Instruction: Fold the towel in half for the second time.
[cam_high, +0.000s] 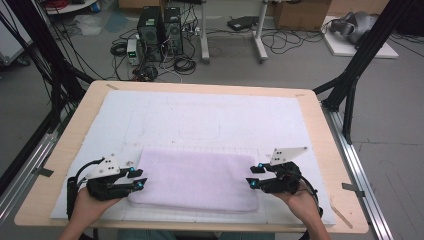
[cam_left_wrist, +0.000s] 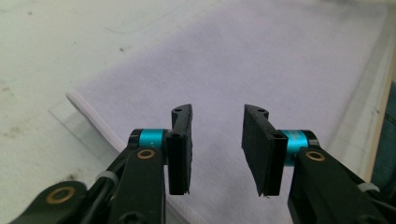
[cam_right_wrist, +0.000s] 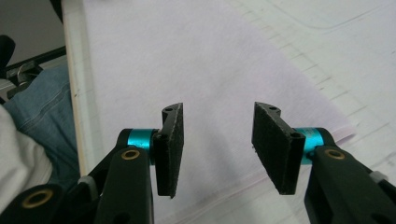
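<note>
Here, a folded pale lilac towel (cam_high: 192, 181) lies flat on the white mat (cam_high: 200, 120) that covers the wooden table (cam_high: 320, 150), near the person's edge. Its long axis runs from left to right, so each short end points toward one hand.

At the left end, the left gripper (cam_high: 141, 178) hovers just at the towel's short edge. In the left gripper view, its jaws are spread with nothing between them, and the towel (cam_left_wrist: 261, 70) stretches away in front of them, with its rounded fold edge passing under the left jaw.

At the right end, the right gripper (cam_high: 252, 176) stands in the same way, beside the other short edge. In the right gripper view, its jaws are also apart and empty, and the towel (cam_right_wrist: 187, 70) lies under and ahead of them; its corner ends just right of the right jaw.

Both hands are about equally near, one at each end, so the next move probably needs both grippers to come down and pinch the two ends together for another fold.

I see no container on the table, only the towel.
</note>
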